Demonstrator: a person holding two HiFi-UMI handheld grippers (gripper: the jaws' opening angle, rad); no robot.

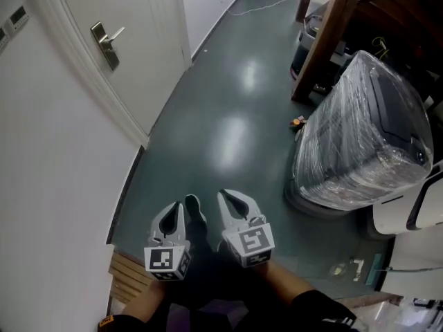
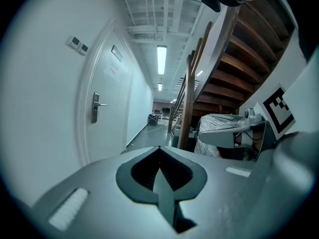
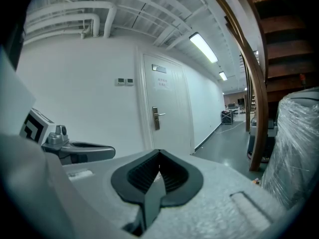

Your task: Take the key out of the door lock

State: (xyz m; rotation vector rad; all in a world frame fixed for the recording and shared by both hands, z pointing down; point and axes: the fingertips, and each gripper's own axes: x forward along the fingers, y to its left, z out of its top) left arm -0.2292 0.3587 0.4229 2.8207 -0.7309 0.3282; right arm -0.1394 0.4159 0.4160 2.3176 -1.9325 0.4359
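Key I cannot pick out in any view. The lock plate with its lever sits on the white door, well apart from both grippers, and it is too small to tell what is in the keyhole.

Nearest me, my left gripper and right gripper hang side by side over the dark green floor. Each has its jaws pressed together on nothing. Only the head view shows the slatted wooden piece by my left arm.

One bulky thing wrapped in clear film stands to my right, with one leaning wooden beam beyond it. Both are off to the side of the line to the door.

Only the gripper views show two small wall panels beside the frame, one sign on the door and two ceiling light strips.
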